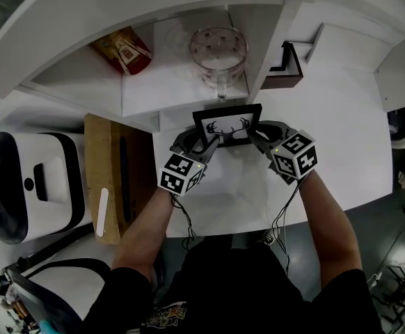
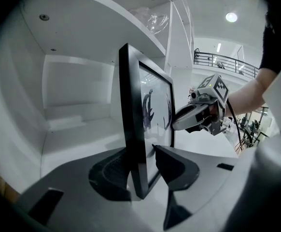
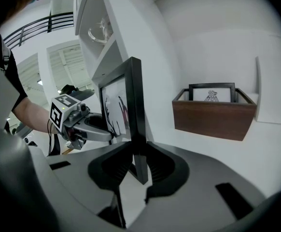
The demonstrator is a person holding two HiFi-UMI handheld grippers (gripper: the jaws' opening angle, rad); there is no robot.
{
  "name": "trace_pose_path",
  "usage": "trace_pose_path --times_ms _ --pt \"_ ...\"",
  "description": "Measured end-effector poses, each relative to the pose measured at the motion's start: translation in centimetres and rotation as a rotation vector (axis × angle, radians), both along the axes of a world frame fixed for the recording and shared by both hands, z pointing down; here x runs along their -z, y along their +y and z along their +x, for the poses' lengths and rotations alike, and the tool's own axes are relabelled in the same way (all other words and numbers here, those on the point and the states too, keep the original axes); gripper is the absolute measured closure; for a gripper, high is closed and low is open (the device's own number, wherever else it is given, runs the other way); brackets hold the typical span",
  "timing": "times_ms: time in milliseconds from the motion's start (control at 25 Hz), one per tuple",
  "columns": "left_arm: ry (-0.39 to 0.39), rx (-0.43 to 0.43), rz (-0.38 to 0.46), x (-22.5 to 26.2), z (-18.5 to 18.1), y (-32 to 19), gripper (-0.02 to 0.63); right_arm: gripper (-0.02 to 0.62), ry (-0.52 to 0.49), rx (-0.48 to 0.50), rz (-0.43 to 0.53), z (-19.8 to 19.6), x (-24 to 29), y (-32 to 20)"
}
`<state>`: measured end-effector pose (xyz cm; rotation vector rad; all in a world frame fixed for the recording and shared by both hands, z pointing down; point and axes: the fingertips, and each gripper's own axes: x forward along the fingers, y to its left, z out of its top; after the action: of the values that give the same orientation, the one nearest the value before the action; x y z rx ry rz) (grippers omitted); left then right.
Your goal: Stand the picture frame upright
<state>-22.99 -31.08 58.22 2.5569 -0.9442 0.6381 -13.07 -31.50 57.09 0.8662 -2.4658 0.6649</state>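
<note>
A black picture frame (image 1: 227, 125) with an antler drawing stands upright on the white table (image 1: 342, 145), just in front of the shelf unit. My left gripper (image 1: 215, 139) is shut on its left edge, and my right gripper (image 1: 253, 135) is shut on its right edge. In the left gripper view the frame's edge (image 2: 131, 120) sits between the two jaws of the left gripper (image 2: 143, 163), and the right gripper (image 2: 193, 117) shows beyond it. In the right gripper view the frame (image 3: 135, 110) runs between the jaws of the right gripper (image 3: 139, 161), with the left gripper (image 3: 90, 129) at the far side.
The white shelf unit (image 1: 140, 92) behind the frame holds a glass mug (image 1: 220, 51) and a red-brown packet (image 1: 124, 49). A wooden box (image 3: 213, 112) with a small framed print stands at the right. A wooden board (image 1: 115, 179) and a white appliance (image 1: 28, 186) lie to the left.
</note>
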Motion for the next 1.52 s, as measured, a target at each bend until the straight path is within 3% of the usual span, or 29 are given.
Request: trace_pose_path --times_ms 720,1520 --pt "-0.019 0.004 0.006 0.0 -0.1 -0.8 0.445 0.509 0.014 0.015 0.009 -0.2 0.1 -0.7" --pt "-0.049 -0.029 0.034 0.2 -0.3 -1.0 0.443 0.502 -0.004 -0.040 -0.005 -0.1 0.1 -0.9"
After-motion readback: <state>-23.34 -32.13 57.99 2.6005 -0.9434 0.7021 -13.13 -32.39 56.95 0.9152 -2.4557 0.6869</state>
